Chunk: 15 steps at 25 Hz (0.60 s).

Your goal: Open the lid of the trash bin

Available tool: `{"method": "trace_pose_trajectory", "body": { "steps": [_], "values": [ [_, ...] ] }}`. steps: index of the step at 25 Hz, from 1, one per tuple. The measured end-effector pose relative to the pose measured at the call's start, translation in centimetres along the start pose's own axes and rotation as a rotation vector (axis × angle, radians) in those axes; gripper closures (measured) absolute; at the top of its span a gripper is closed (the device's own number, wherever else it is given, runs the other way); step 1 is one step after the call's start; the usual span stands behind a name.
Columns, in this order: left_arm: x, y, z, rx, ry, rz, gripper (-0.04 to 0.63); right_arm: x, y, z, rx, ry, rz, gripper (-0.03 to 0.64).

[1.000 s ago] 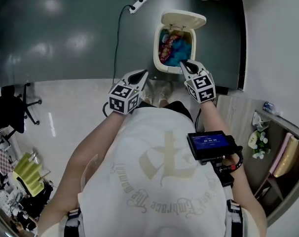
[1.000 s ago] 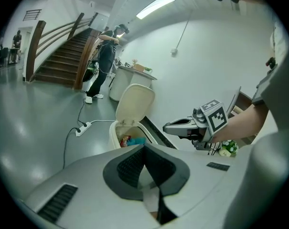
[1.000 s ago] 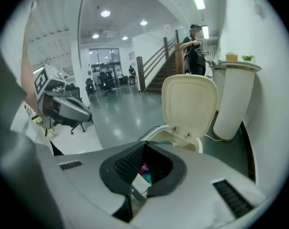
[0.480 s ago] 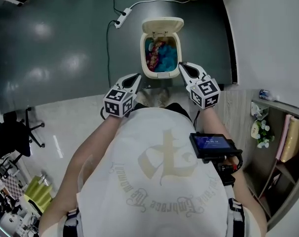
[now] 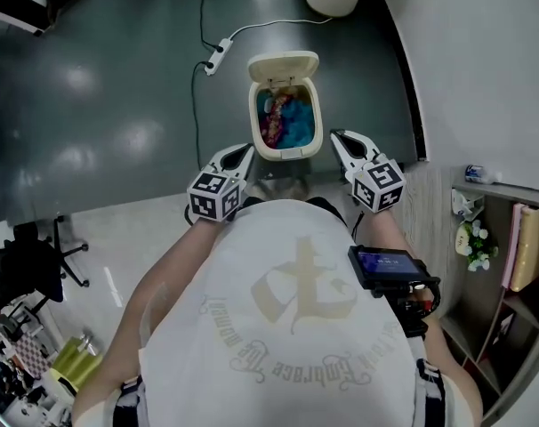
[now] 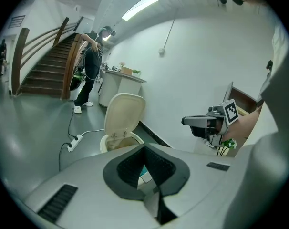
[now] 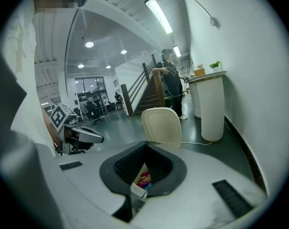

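Standing upright on its far hinge, the lid (image 5: 283, 66) of the trash bin (image 5: 287, 154) turns its inner face toward the person; the bin sits on the grey floor (image 5: 118, 105) ahead, mouth up, long axis running near to far, coloured rubbish (image 5: 287, 123) inside; the left gripper (image 5: 241, 152) and right gripper (image 5: 338, 137) hang near the body, both closed on nothing, apart from it; a knock to the rim could, I judge, drop the lid shut.
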<state>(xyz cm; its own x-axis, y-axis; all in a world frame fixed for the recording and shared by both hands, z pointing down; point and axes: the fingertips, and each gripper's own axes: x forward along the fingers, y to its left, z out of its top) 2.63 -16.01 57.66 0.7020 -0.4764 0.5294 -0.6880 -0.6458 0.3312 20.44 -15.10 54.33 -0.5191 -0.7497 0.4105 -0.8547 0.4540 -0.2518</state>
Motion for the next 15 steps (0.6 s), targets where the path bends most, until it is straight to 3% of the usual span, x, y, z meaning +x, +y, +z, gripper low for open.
{"method": "trace_pose_trajectory", "body": {
  "steps": [15],
  "values": [
    [0.5,-0.1,1.6,0.018,-0.017,0.021,0.583,-0.1,-1.3,0.0,0.009,-0.019,0.011,0.614]
  ]
}}
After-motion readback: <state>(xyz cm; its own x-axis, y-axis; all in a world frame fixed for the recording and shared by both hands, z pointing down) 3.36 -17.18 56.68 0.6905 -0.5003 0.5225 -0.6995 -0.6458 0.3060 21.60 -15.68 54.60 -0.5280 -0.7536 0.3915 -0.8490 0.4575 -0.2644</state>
